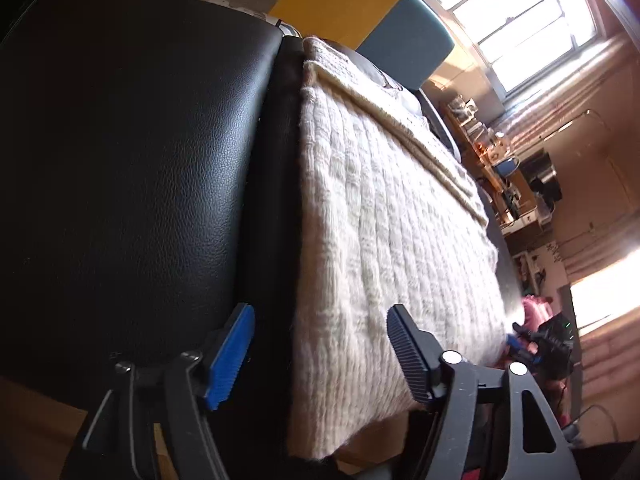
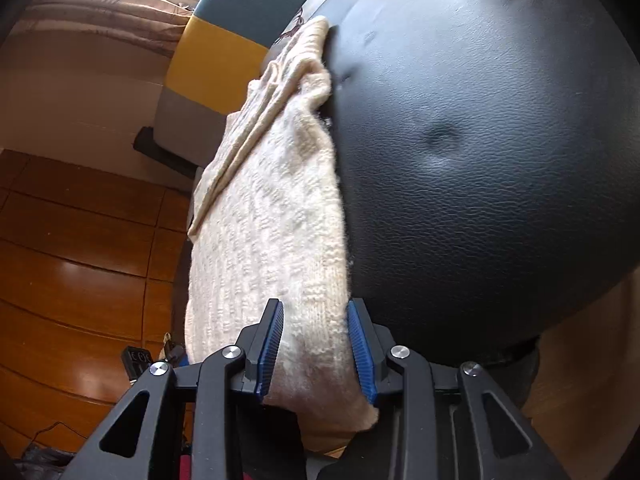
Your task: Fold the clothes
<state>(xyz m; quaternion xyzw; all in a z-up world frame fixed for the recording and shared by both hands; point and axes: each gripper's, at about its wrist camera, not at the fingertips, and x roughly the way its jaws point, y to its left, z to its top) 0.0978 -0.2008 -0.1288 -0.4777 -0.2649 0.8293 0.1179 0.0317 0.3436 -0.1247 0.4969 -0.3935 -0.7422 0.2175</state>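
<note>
A cream knitted sweater (image 1: 380, 220) lies folded in a long strip on a black leather seat (image 1: 120, 160). My left gripper (image 1: 320, 354) stands open at the strip's near end. One blue pad is over the bare leather and the other over the knit, and nothing is pinched between them. In the right wrist view the same sweater (image 2: 272, 220) runs away along the edge of the leather seat (image 2: 480, 160). My right gripper (image 2: 316, 346) is shut on the sweater's near end, and the thick fold fills the gap between its pads.
A yellow and teal cushion (image 1: 340, 0) stands at the far end of the seat. Wooden floor (image 2: 80, 260) lies beside it, with a small black device (image 2: 136, 360) and cables on it. A bright window (image 1: 520, 20) and cluttered shelves (image 1: 500, 168) are beyond. A pink sleeve (image 1: 536, 308) shows at the sweater's far end.
</note>
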